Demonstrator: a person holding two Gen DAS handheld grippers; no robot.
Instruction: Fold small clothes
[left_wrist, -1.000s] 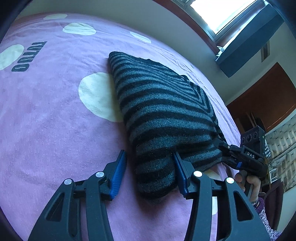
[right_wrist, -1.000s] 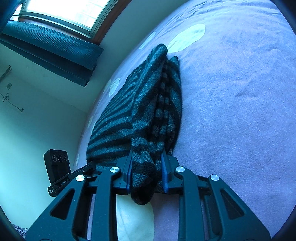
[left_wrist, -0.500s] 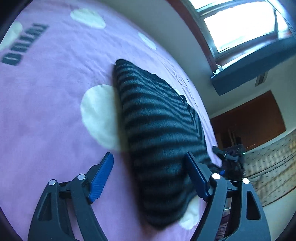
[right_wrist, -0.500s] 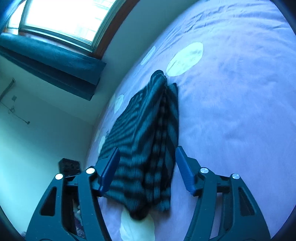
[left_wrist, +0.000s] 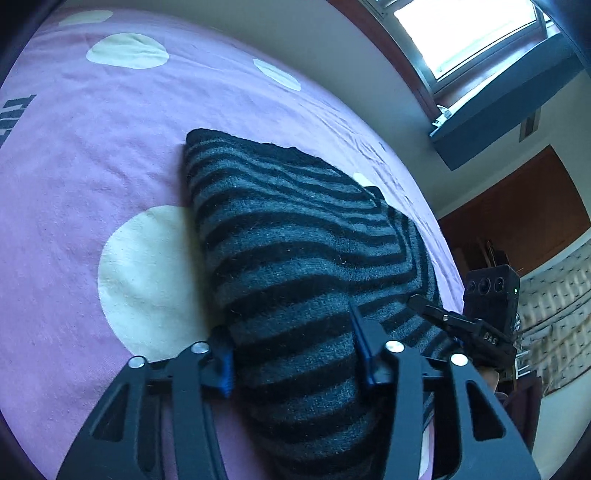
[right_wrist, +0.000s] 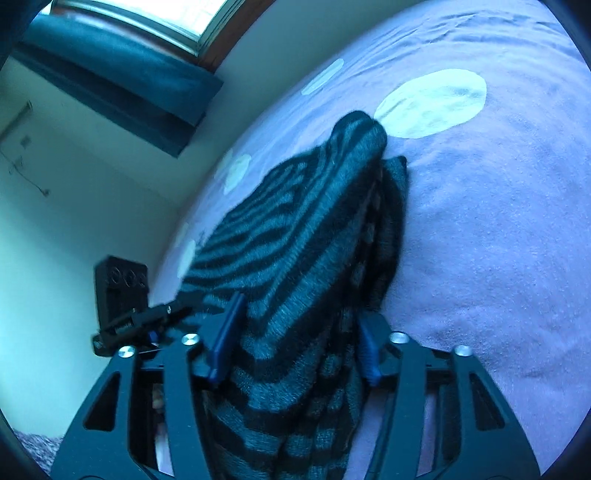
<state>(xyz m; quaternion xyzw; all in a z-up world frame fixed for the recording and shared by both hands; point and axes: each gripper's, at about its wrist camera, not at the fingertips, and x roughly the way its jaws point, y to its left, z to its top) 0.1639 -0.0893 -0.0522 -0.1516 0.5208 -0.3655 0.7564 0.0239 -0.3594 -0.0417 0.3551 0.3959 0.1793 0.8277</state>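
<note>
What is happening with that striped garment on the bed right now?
A person works two handheld grippers at the near end of a folded black-and-grey striped sweater lying on a purple bedspread with cream dots. The left gripper has its fingers on either side of the thick fold, as does the right gripper. Whether either is truly clamped is unclear.

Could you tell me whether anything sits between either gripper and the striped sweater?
Nothing visible does. The left gripper and the right gripper each already have the near end of the folded striped sweater between their fingers on the bed.
</note>
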